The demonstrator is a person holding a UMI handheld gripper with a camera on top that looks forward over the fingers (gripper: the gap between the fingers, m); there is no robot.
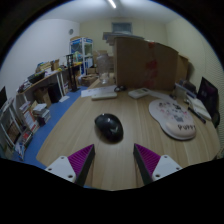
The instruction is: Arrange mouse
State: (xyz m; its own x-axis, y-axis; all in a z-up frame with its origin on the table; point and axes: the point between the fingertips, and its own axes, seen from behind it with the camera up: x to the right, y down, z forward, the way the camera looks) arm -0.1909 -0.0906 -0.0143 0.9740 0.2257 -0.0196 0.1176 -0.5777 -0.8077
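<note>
A black computer mouse (pixel 109 126) lies on the wooden table (pixel 85 125), just ahead of my fingers and roughly centred between them. My gripper (pixel 113 158) is open and empty, with bare table between its purple pads. The left fingertip (pixel 82 157) and the right fingertip (pixel 146 155) stand wide apart, short of the mouse and not touching it.
A patterned oval mouse mat (pixel 173 119) lies to the right of the mouse. A laptop (pixel 208 95) stands at the far right. Papers (pixel 103 92) and cardboard boxes (pixel 145 62) lie beyond. Cluttered shelves (pixel 35 95) line the left side.
</note>
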